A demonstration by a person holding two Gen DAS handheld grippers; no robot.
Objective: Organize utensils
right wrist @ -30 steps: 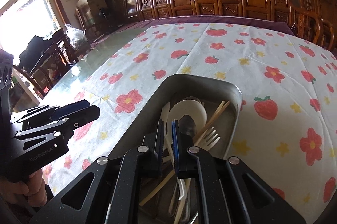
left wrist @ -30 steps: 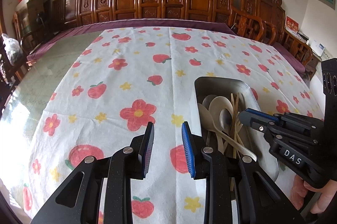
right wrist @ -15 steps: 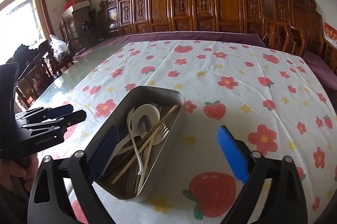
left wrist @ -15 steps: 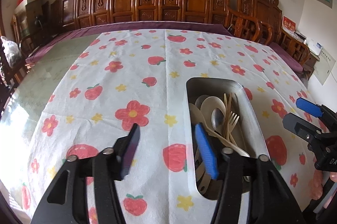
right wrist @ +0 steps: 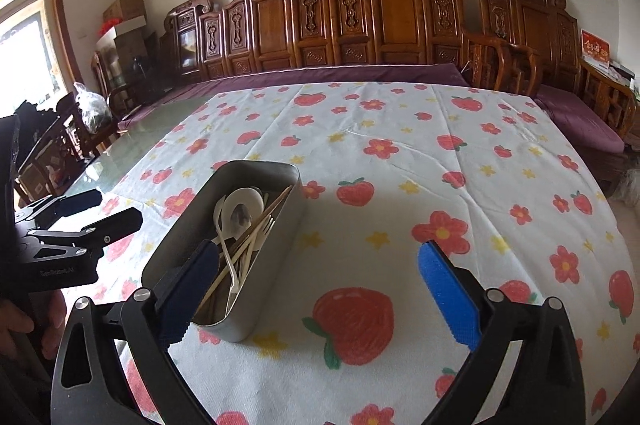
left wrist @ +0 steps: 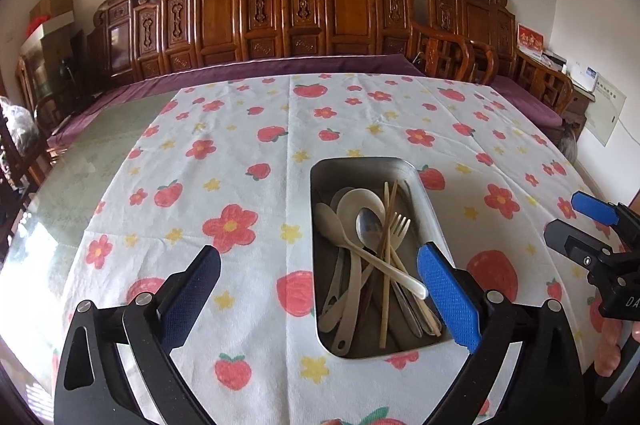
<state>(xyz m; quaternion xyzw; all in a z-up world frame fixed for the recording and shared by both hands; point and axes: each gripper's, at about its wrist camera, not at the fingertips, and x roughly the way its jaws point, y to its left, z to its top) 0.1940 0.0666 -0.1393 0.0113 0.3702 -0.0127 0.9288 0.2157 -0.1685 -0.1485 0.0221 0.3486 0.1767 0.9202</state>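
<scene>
**Showing both grippers spread wide over a tray of mixed utensils**

Seen from the left wrist, a rectangular metal tray is set on a white tablecloth printed with red flowers and strawberries. In the tray are heaped cream plastic spoons, a metal spoon, a pale fork and wooden chopsticks (the handles cross one another, bowls and tines pointing to the far end). The left gripper is held above the near end of the tray with its blue-padded fingers spread wide and nothing between them; one finger lies over the cloth, the other over the tray's right rim. The right gripper is seen at the right edge, likewise parted and empty.

From the right wrist, the right gripper is shown opened wide above the cloth, its left finger overlapping the near corner of the tray. The left gripper appears at the left edge, beside the tray. Carved wooden chairs are ranged along the far side of the table.
</scene>
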